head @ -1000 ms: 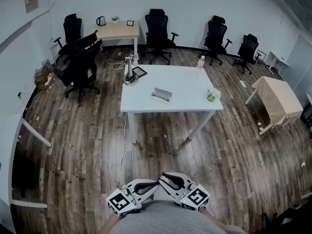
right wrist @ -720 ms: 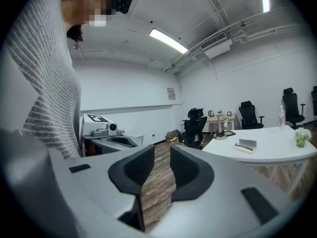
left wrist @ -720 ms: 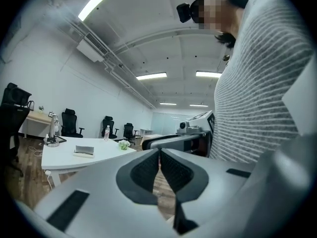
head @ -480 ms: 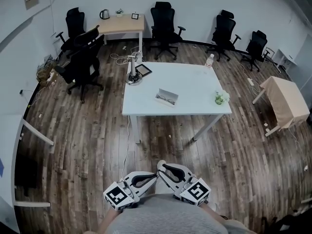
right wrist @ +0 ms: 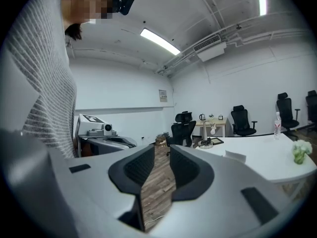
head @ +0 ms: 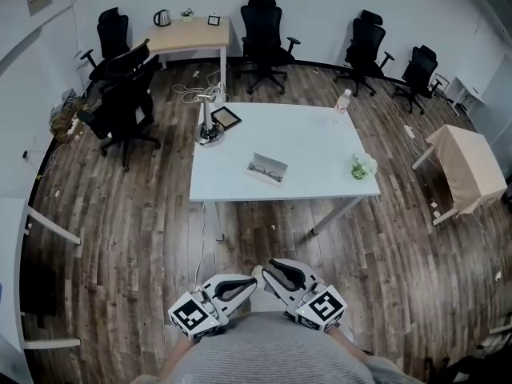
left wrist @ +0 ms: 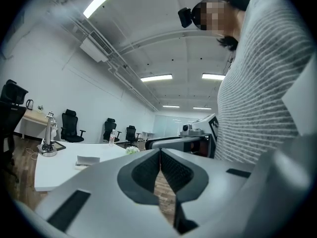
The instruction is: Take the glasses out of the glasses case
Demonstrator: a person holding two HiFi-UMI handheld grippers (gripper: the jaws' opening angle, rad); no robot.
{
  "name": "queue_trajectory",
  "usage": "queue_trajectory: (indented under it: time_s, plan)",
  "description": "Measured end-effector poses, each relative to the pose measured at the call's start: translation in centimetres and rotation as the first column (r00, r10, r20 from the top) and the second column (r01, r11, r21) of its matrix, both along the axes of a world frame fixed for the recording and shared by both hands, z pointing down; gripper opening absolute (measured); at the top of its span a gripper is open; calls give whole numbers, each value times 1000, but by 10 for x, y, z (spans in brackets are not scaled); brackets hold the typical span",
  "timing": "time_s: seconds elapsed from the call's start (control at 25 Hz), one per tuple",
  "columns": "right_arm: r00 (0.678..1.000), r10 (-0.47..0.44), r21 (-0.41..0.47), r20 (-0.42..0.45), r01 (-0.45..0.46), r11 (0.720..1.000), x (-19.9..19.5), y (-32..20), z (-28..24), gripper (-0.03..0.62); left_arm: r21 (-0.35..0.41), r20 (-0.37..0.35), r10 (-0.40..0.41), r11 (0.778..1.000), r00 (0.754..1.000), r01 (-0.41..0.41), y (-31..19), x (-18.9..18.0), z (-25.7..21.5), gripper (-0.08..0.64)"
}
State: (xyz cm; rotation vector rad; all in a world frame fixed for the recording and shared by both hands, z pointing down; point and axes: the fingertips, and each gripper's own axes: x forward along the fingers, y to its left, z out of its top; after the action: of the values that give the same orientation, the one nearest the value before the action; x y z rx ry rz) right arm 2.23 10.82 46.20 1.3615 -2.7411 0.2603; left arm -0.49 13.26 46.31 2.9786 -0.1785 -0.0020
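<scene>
The left hand-held gripper [head: 244, 285] and the right hand-held gripper [head: 270, 272] sit close in front of the person's body, tips angled toward each other over the wooden floor [head: 144, 238]. In the left gripper view the jaws meet at the tips, with nothing between them. In the right gripper view the jaws stand a narrow gap apart, also empty, with only floor showing through.

The glasses case [head: 267, 169] lies well ahead of both grippers on the white surface [head: 312, 146], with the dark glasses [head: 268, 166] lying in it. A small plant [head: 362, 165] stands to the right of the case.
</scene>
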Motion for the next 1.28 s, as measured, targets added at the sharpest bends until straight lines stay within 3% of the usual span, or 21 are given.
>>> queue_trajectory:
  time_s: [0.4, 0.84, 1.08, 1.28]
  plan:
    - [1000, 14, -4, 19, -14, 1000, 54, -87, -15, 89, 17, -37, 20, 1000, 999, -19, -78, 53, -23, 12]
    - [1000, 30, -22, 8, -30, 999, 108, -176, -11, 89, 24, -10, 9, 1000, 1000, -8, -160, 103, -19, 12]
    - [1000, 19, -11, -4, -19, 1000, 124, -203, -12, 89, 51, -20, -10, 999, 1000, 11, -184, 120, -22, 12]
    - [1000, -5, -19, -28, 4, 1000, 123, -217, -6, 89, 24, -31, -21, 999, 999, 22, -197, 122, -17, 12]
